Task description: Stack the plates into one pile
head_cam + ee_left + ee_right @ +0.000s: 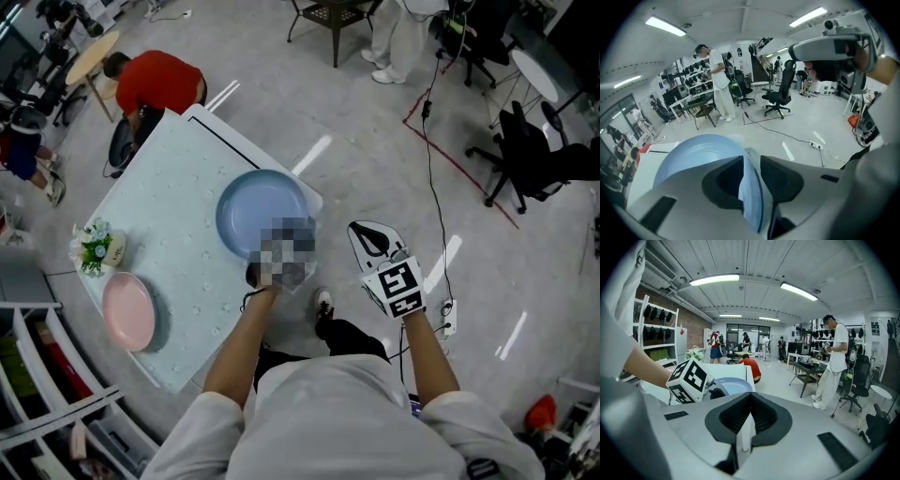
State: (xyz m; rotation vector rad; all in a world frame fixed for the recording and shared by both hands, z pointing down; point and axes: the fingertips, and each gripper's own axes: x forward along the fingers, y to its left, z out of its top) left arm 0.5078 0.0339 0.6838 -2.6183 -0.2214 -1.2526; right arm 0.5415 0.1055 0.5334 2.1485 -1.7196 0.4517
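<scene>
The left tongs (752, 161) stand apart astride the rim of the blue plate (691, 154); the right tongs (749, 397) are pressed together.

Pale blue plate (262, 211) and pink plate (128, 310) on a mint surface (178, 187) with a faint dotted texture, plus a white-and-green flower bunch (96, 247). Left claw (751, 161) and right claw (749, 397): light grey bodies, black pads; marker cube (401, 286) is black squares on white. Floor (375, 141) glossy grey with a red taped line (459, 167); office chairs (525, 150) black, crouching person's shirt (159, 82) red.
</scene>
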